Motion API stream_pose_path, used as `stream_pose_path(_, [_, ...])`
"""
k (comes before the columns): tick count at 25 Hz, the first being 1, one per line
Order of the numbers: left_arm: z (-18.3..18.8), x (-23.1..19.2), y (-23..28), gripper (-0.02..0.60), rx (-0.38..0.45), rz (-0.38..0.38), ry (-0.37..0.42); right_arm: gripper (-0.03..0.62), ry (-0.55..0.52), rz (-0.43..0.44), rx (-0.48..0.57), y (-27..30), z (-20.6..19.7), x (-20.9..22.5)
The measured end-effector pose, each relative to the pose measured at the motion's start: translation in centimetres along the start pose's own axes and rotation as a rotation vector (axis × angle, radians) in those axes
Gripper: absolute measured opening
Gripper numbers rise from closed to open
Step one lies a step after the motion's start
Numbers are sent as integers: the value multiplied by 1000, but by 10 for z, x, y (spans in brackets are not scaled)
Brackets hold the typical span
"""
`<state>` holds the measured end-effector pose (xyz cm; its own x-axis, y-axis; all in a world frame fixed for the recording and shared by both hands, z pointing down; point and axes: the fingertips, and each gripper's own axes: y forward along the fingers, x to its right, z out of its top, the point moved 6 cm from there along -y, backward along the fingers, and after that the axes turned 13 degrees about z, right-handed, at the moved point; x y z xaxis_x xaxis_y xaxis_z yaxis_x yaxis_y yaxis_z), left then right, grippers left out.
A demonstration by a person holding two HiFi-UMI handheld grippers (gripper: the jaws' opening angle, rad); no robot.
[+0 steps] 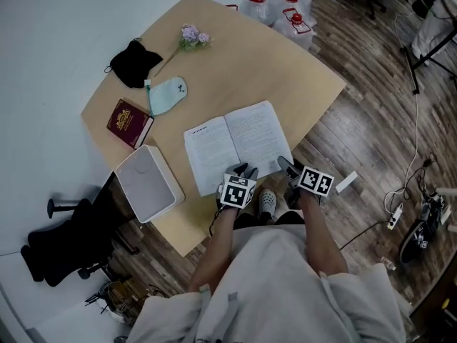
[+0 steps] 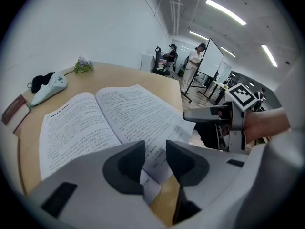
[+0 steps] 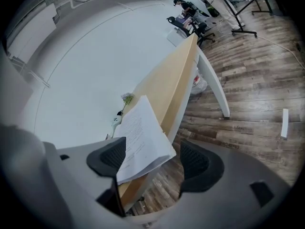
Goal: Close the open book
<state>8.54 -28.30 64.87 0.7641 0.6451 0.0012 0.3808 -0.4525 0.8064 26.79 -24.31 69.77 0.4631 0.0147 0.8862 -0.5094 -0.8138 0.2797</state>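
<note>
An open book (image 1: 235,145) with printed white pages lies flat near the front edge of the wooden table (image 1: 285,70). My left gripper (image 1: 243,168) is at the book's near edge by the spine. In the left gripper view its jaws (image 2: 155,149) stand a little apart, over the bottom edge of a page (image 2: 105,123) and the table rim, with the pads off the paper. My right gripper (image 1: 284,163) is at the book's near right corner. In the right gripper view it (image 3: 152,156) is wide open around the corner of the right-hand pages (image 3: 140,137), which lie close to its left finger.
A white box (image 1: 146,183) sits left of the book, with a maroon booklet (image 1: 128,123), a mint pouch (image 1: 166,93), a black cloth (image 1: 134,63) and a flower sprig (image 1: 189,38) further back. Water jugs (image 1: 285,6) stand behind the table. A black chair (image 1: 64,252) is at the lower left.
</note>
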Motion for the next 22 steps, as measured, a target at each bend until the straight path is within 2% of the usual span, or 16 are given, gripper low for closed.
stream_pose_path(5, [0, 0, 2, 147, -4, 10, -14, 336, 75, 47, 26, 6, -2, 6])
stream_pose_path(7, [0, -1, 1, 147, -2, 18, -16, 274, 102, 63, 27, 7, -3, 6])
stream_pose_path(12, [0, -2, 2, 147, 8, 37, -16, 151, 86, 62, 20, 2, 1, 3])
stream_pose_path(17, [-1, -1, 2, 147, 11, 47, -20, 81, 113, 64, 39, -6, 3, 0])
stream_pose_path(22, [0, -2, -2, 147, 33, 63, -57, 51, 105, 72, 38, -8, 3, -6])
